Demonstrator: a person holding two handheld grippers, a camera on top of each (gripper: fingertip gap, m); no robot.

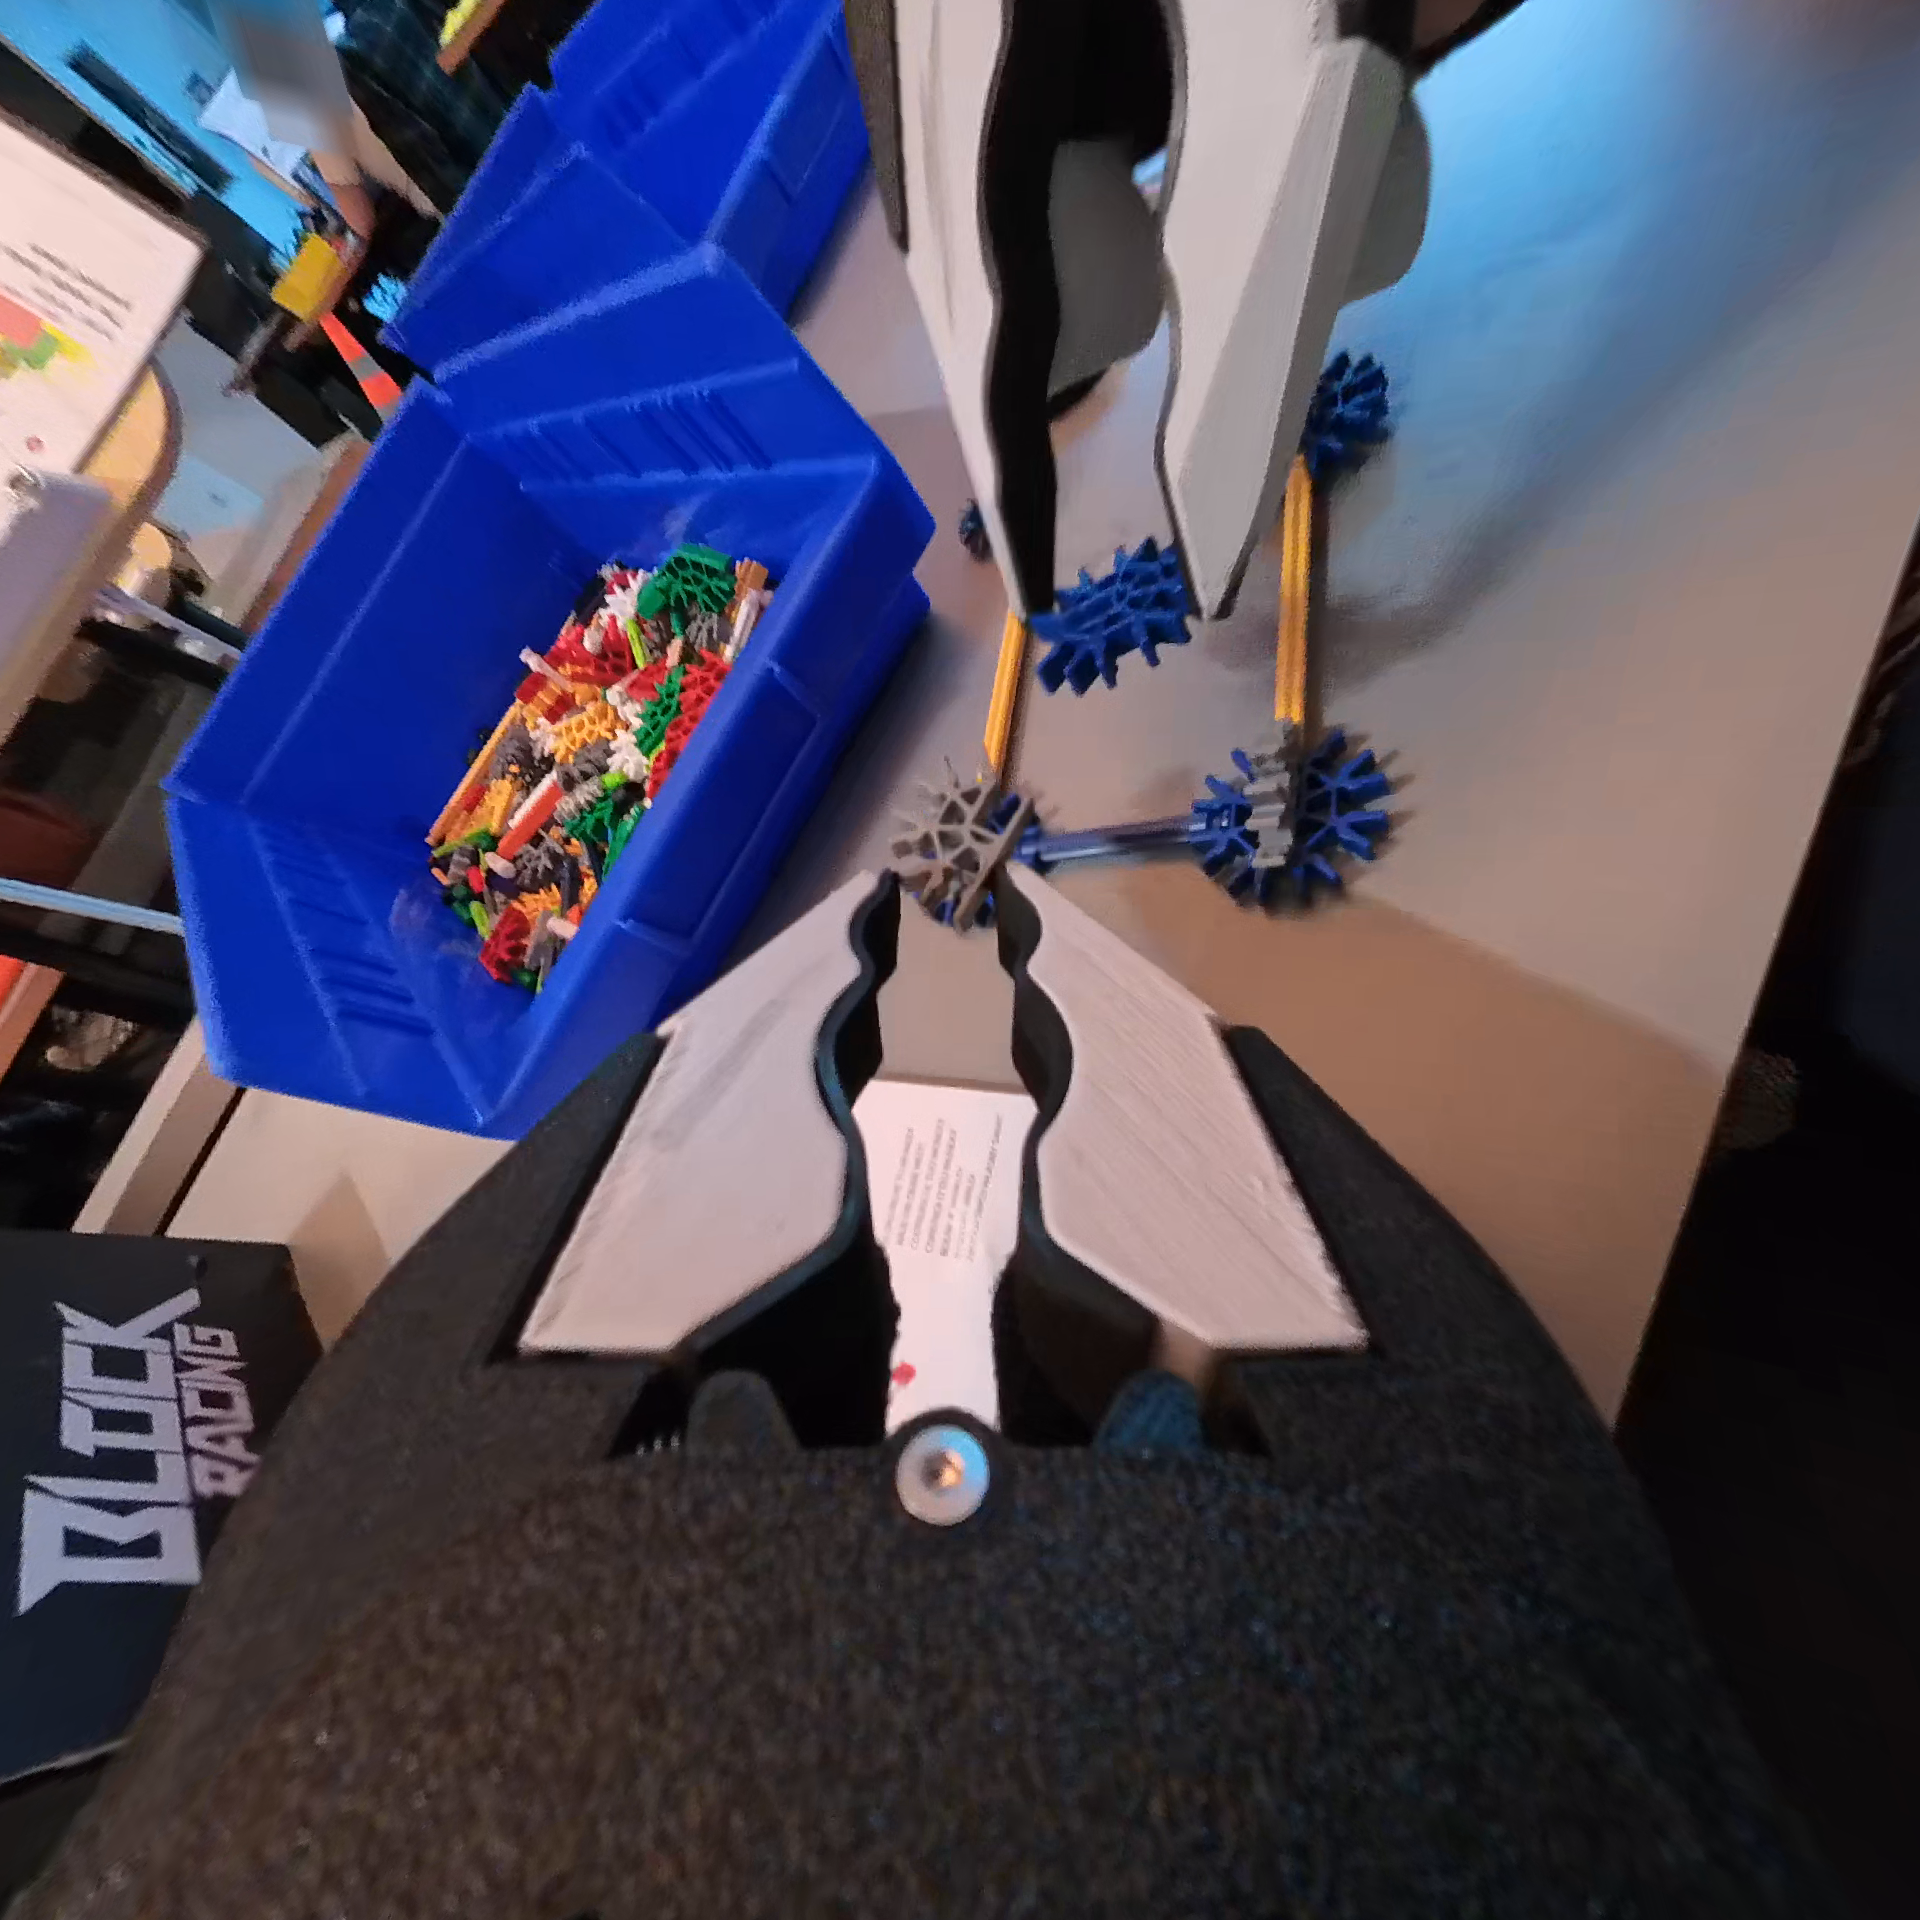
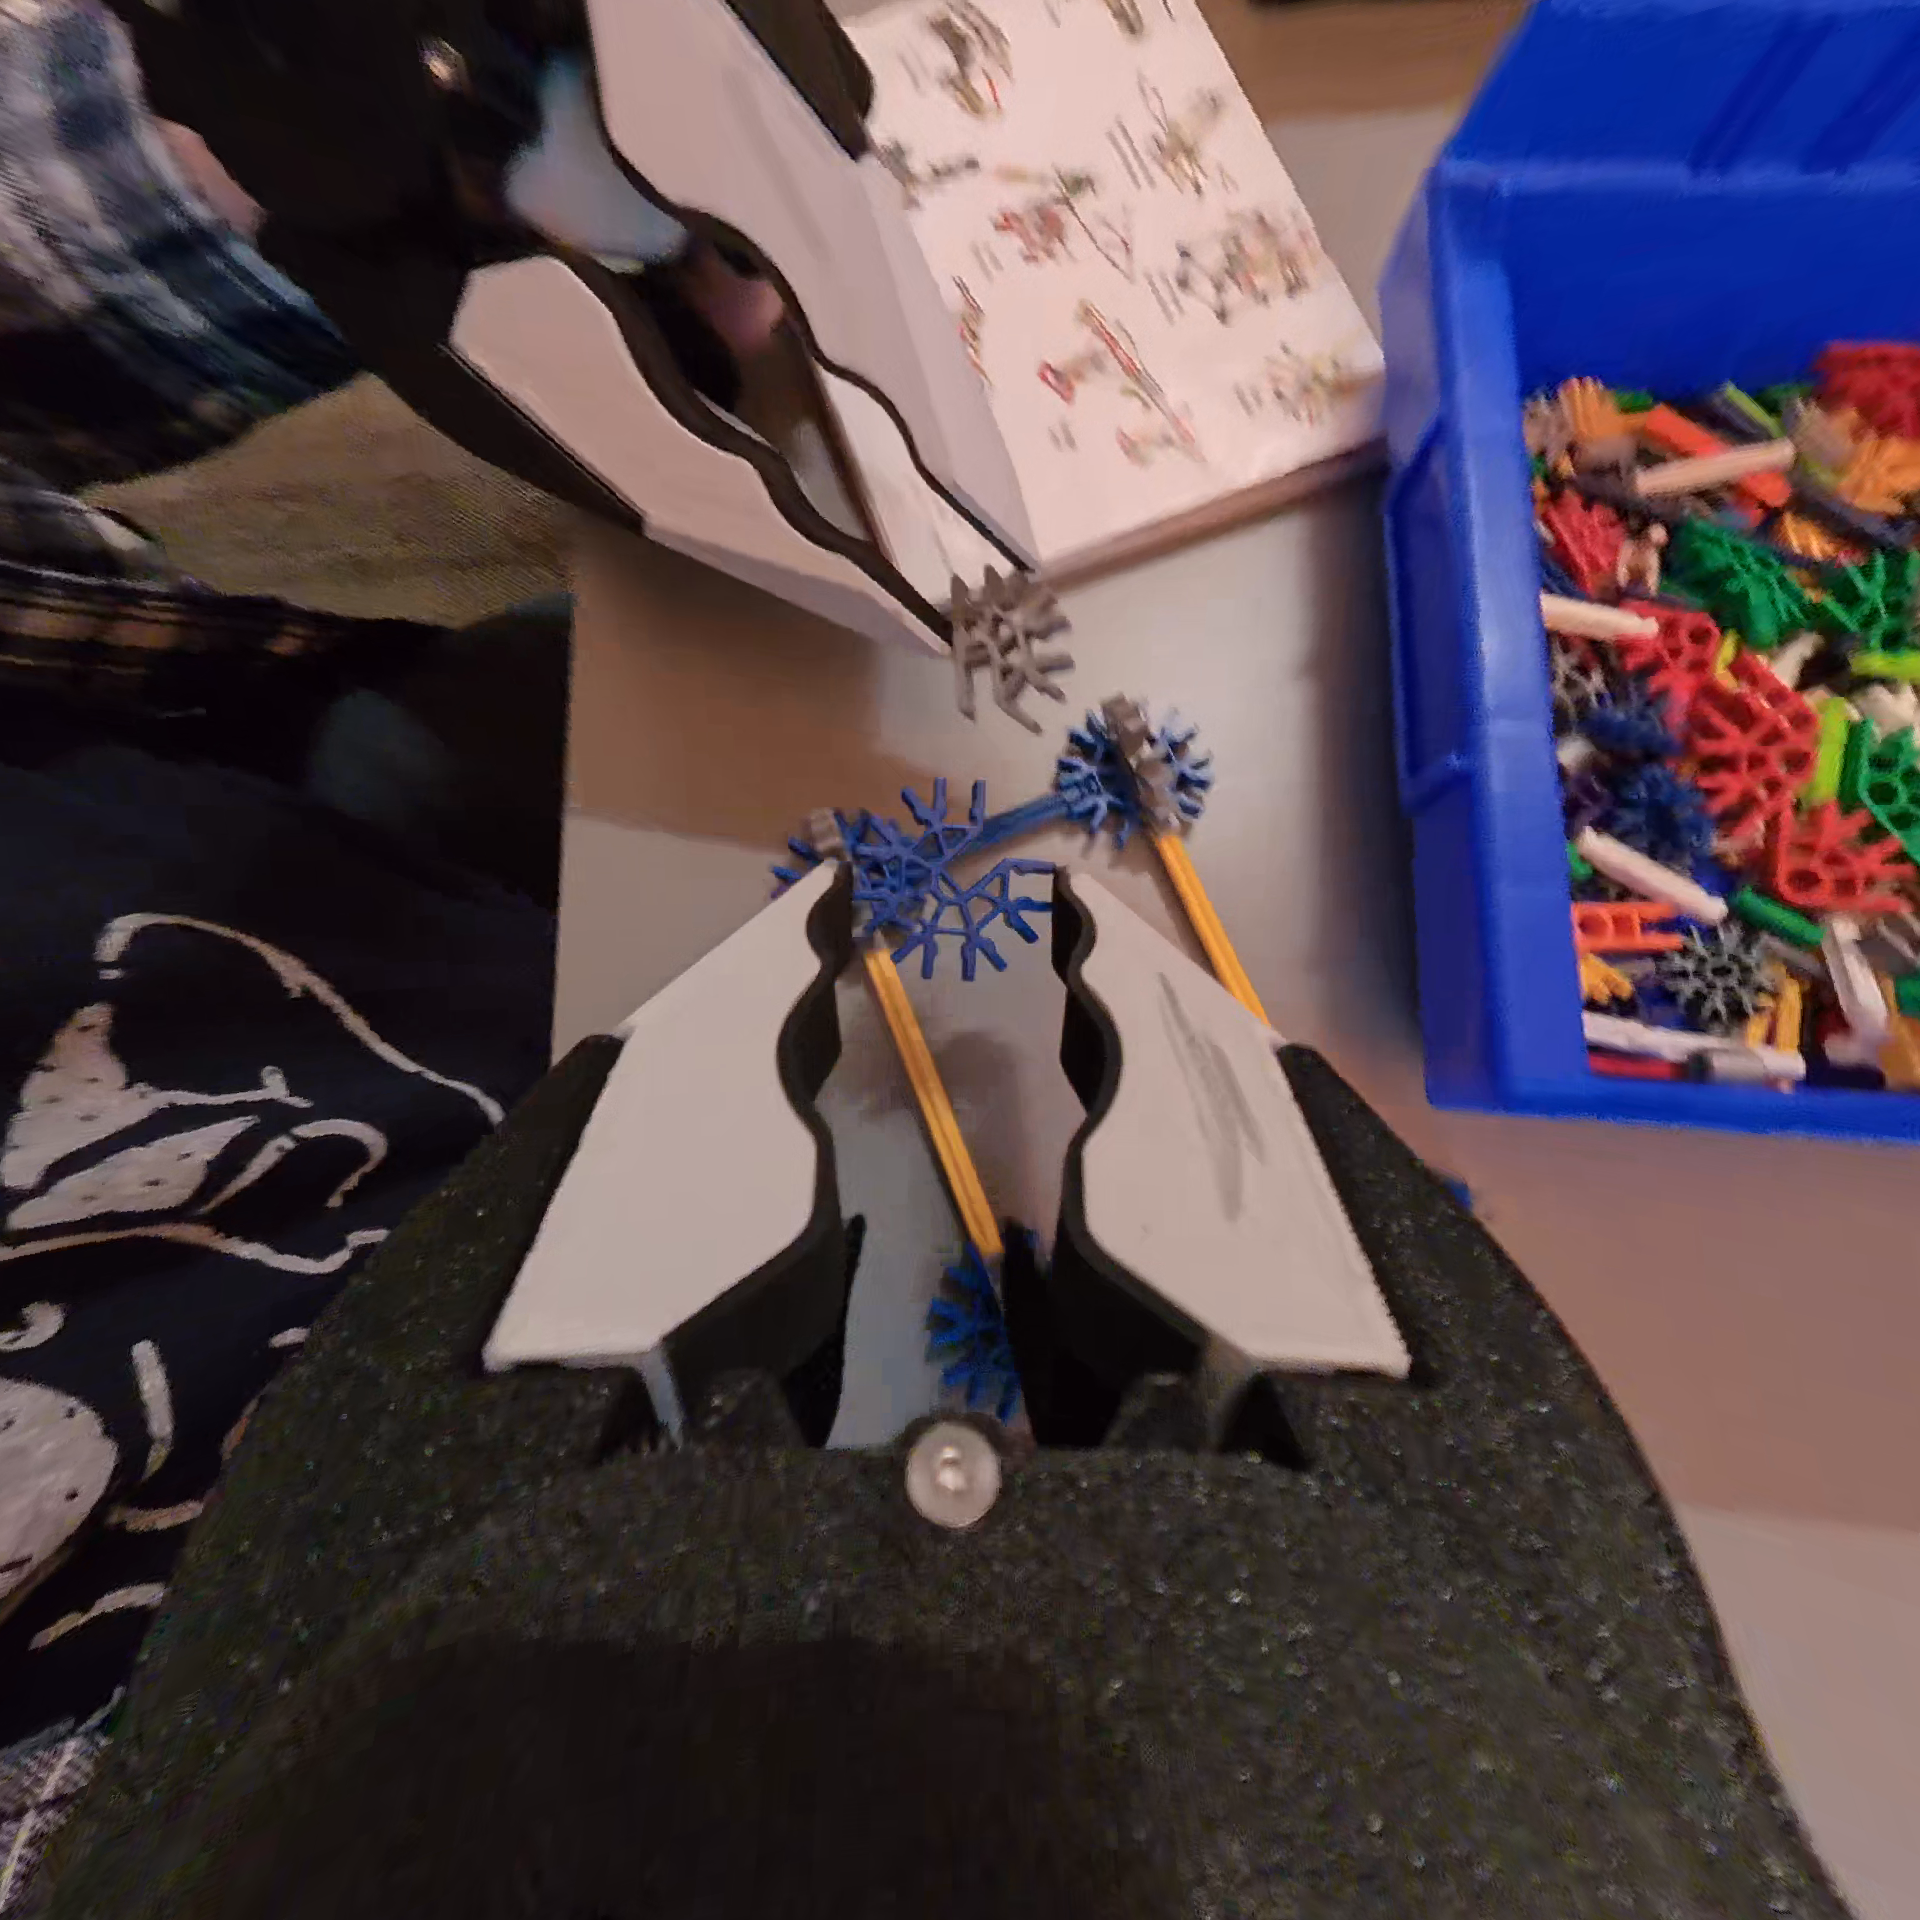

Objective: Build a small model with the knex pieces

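Now L gripper (image 1: 945, 894) clamped on grey connector (image 1: 954, 831); R gripper (image 2: 951, 883) apart around blue connector (image 2: 935, 883).

Left gripper (image 1: 945, 894): pale grey fingers edged in black, set in a speckled black foam-textured body; a grey snowflake-shaped plastic connector (image 1: 958, 831) is seen at its tips.

Right gripper (image 2: 948, 883): the same pale grey, black-edged fingers on a speckled black body; a blue snowflake-shaped plastic connector (image 2: 940, 883) is seen between them.

Rod-and-connector frame (image 1: 1283, 800): blue and grey connectors, 2 yellow-orange rods (image 1: 1294, 592), 1 dark blue rod (image 1: 1117, 840).

Rectangular blue plastic bin (image 1: 312, 935): uniform bright blue, ribbed walls; contents (image 2: 1745, 727) mixed red, green, yellow, orange, white, grey and blue.

Printed white sheet (image 2: 1122, 260): small multicoloured figures.

Tabletop (image 1: 1507, 987): plain pale beige-grey.

Dark navy fabric (image 2: 208, 1039): white line pattern.
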